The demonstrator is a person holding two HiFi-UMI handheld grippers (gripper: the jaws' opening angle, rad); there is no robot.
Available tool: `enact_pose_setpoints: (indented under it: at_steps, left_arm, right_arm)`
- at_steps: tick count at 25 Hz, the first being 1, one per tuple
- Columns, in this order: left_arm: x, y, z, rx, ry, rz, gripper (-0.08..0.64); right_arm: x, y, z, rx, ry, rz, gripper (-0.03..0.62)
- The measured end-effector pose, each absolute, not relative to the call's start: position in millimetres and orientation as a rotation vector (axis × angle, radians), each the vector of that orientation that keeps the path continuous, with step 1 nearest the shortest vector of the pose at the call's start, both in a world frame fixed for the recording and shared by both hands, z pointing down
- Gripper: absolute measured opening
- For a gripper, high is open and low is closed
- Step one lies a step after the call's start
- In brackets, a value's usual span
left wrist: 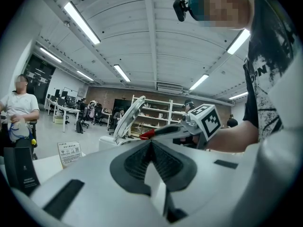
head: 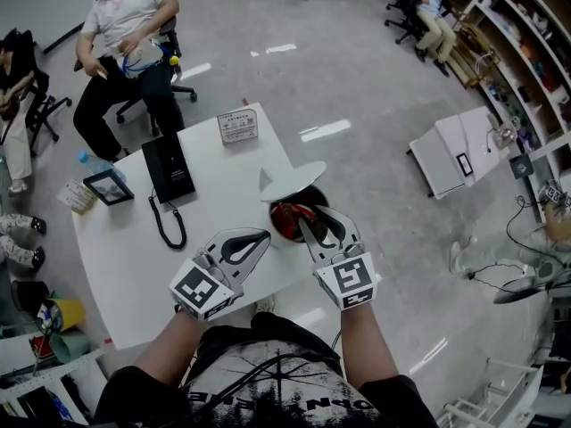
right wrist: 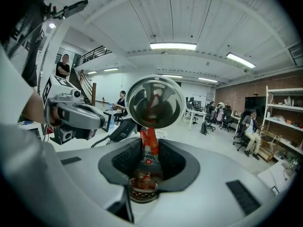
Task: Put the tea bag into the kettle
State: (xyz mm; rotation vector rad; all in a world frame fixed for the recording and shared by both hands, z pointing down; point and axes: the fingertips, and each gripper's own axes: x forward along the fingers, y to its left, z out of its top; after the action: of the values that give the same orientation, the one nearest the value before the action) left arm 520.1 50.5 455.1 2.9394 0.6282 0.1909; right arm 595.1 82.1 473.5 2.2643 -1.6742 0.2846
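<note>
White table (head: 125, 248), right gripper (head: 312, 217) pinching tea bag (right wrist: 149, 148) over kettle (head: 303, 194); left gripper (head: 263, 236) closed, empty. Drop step, I'd say: release next.

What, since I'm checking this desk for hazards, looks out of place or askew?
Only the dark round kettle stands out: it sits right at the white table's edge with its white lid tipped up, so a knock might topple it. Nothing looks spilled or damaged.
</note>
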Motion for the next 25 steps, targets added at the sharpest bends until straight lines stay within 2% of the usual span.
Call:
enact_pose_setpoints:
  at_steps: [6,25]
  left_arm:
    - [521.4,48.6,457.9,2.933,0.616,0.196,0.008]
    - [514.9,50.3,455.9,2.936,0.64,0.18,0.008]
  right_arm:
    - [597.3,79.1,477.5,2.25,-1.675,0.299,0.158]
    - [589.0,86.6,471.5,2.254,-1.64,0.247,0.155]
